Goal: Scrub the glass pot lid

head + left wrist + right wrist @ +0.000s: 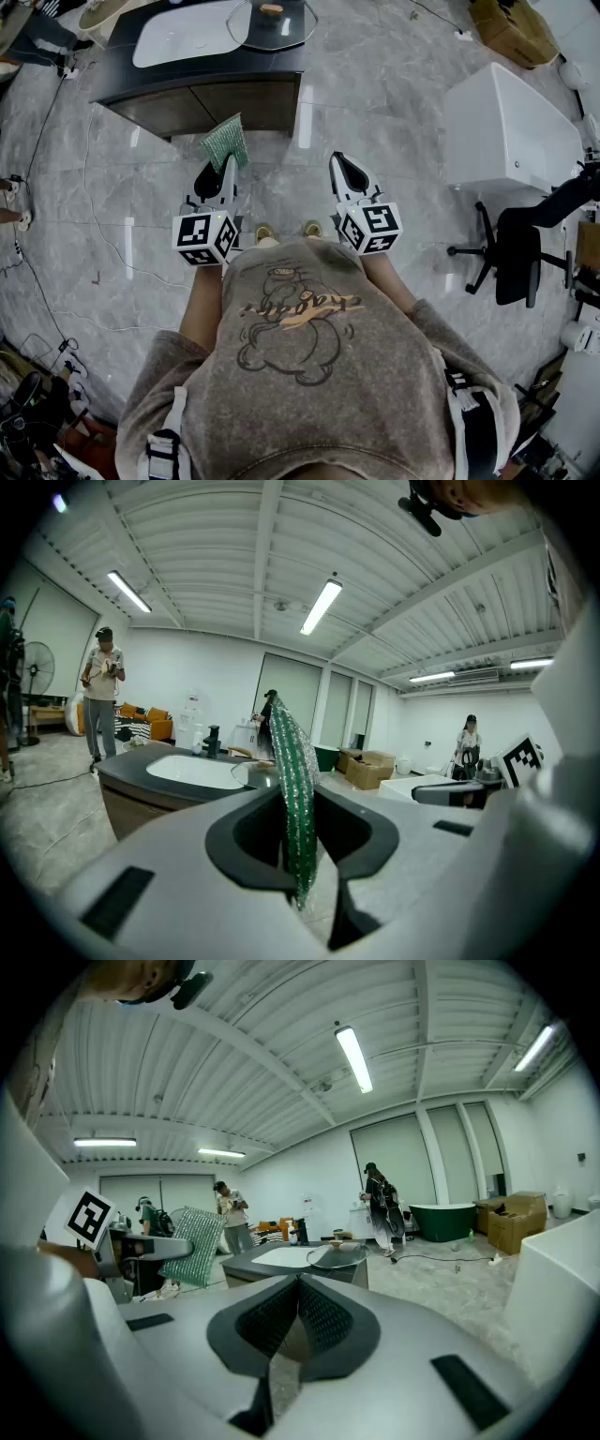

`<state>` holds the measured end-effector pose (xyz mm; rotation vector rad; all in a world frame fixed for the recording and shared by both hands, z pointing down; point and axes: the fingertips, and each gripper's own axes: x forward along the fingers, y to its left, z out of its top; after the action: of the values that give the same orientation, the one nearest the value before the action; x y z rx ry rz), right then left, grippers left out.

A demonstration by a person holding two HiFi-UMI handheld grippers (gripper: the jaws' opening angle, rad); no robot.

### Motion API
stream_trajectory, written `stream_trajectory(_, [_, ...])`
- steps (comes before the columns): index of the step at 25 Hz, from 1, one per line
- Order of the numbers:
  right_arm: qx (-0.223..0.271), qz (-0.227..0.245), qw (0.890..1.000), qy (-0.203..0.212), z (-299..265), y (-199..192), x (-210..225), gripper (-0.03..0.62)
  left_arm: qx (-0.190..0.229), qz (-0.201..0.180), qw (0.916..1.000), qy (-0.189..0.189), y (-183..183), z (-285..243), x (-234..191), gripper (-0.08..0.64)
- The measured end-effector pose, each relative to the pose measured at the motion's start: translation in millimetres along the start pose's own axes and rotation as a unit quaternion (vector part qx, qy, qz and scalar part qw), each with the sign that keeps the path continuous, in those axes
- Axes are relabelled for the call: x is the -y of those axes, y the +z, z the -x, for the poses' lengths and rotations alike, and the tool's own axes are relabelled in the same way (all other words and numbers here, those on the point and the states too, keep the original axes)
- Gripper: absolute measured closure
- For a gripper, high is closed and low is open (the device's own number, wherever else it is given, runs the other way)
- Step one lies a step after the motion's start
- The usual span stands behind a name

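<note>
This is a large open hall fitted out as a mock-up work space rather than a lived-in home. A ribbed industrial ceiling (234, 555) carries long tube lights (321, 607) over a polished grey stone-look floor (394, 112). A dark freestanding counter (202, 80) with a white inset basin (183, 37) stands alone in the open. Around it are a dark green tub (445, 1220), cardboard boxes (511, 28), an office chair (516, 253), loose cables (56, 291), a standing fan (37, 663) and an orange sofa (141, 726). Several people (101, 691) stand about.
</note>
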<state>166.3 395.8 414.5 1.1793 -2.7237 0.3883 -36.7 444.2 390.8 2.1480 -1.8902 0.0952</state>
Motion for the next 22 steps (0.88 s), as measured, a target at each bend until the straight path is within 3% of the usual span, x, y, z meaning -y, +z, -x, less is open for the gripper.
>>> stream_trajectory(13, [0.014, -0.006, 0.998, -0.058, -5.2, -12.8, -18.0, 0.565, -0.005, -0.012, 0.999, -0.043, -7.7, -0.1, -31.2, 0.477])
stream_trajectory(22, [0.013, -0.009, 0.998, -0.066, -32.4, -17.1, -13.3, 0.565, -0.003, -0.014, 0.9983, -0.056, -2.7, -27.7, -49.0, 0.477])
